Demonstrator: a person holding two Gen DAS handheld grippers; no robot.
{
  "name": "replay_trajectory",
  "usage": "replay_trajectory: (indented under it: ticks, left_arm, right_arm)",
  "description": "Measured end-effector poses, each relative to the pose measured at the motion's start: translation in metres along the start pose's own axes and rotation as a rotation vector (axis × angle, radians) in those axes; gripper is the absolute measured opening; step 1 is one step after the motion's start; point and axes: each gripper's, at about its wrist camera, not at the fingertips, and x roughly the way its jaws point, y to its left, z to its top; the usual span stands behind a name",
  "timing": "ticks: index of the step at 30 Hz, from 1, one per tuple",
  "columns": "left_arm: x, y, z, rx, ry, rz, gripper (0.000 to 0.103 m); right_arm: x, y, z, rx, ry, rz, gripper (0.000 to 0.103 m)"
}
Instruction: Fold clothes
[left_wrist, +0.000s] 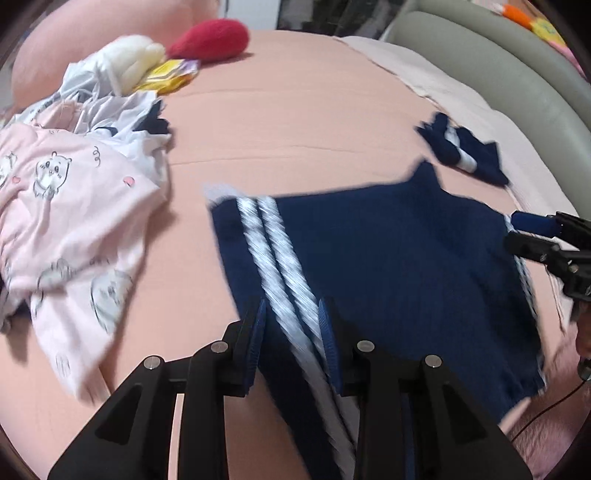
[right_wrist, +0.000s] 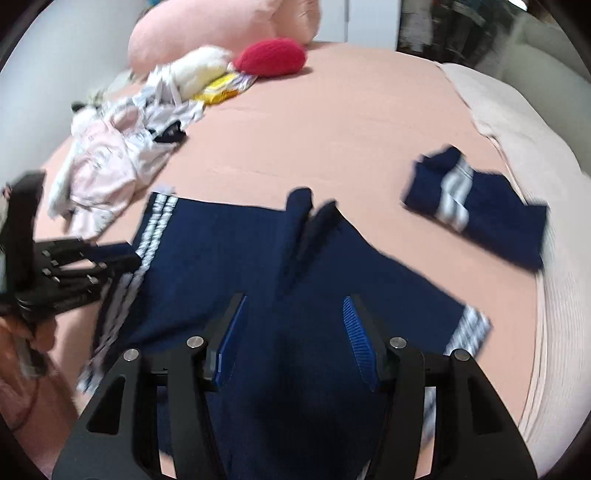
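Observation:
Navy shorts (left_wrist: 399, 258) with white side stripes lie spread on the pink bed sheet (left_wrist: 295, 110). My left gripper (left_wrist: 292, 325) hangs over their left edge, jaws apart, with the double white stripe (left_wrist: 273, 251) running between the pads; neither pad presses on it. In the right wrist view my right gripper (right_wrist: 295, 328) stands open above the shorts (right_wrist: 229, 258), dark cloth lying below and between its fingers. Each gripper shows in the other's view: the right gripper (left_wrist: 532, 229) at the shorts' right edge, the left gripper (right_wrist: 110, 254) at the striped left edge.
A folded navy striped garment (right_wrist: 476, 210) lies at the back right near the bed's edge. A loose pile of pink and white clothes (left_wrist: 55, 206) sits to the left. Behind it are a red plush (left_wrist: 214, 38), a white plush (left_wrist: 136, 59) and a pink pillow (right_wrist: 207, 29).

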Motion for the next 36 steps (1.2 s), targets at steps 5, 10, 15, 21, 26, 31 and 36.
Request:
replay_trajectory:
  ticks: [5, 10, 15, 21, 26, 31, 36]
  left_arm:
    - [0.028, 0.014, 0.017, 0.090, 0.042, 0.157, 0.031]
    - [0.029, 0.043, 0.029, 0.001, 0.009, 0.137, 0.034]
    - [0.018, 0.030, 0.020, 0.007, -0.044, -0.013, 0.032]
    - [0.018, 0.002, 0.012, 0.093, -0.020, 0.079, 0.032]
    - [-0.027, -0.053, -0.023, 0.174, 0.040, -0.155, 0.035]
    - [-0.050, -0.108, -0.078, 0.230, 0.093, -0.204, 0.036]
    - [-0.037, -0.124, -0.102, 0.247, 0.121, -0.118, 0.036]
  right_arm:
    - [0.065, -0.001, 0.033, -0.054, 0.099, -0.017, 0.051]
    - [0.094, -0.033, 0.046, 0.070, 0.087, -0.028, 0.049]
    - [0.099, -0.042, 0.049, 0.119, 0.025, -0.050, 0.049]
    - [0.072, -0.042, 0.039, 0.162, 0.053, 0.014, 0.037]
    - [-0.014, -0.017, -0.015, 0.103, 0.030, 0.033, 0.037]
    - [-0.057, 0.001, -0.103, 0.177, 0.025, 0.012, 0.037]
    - [-0.055, 0.001, -0.164, 0.275, 0.056, 0.023, 0.037]
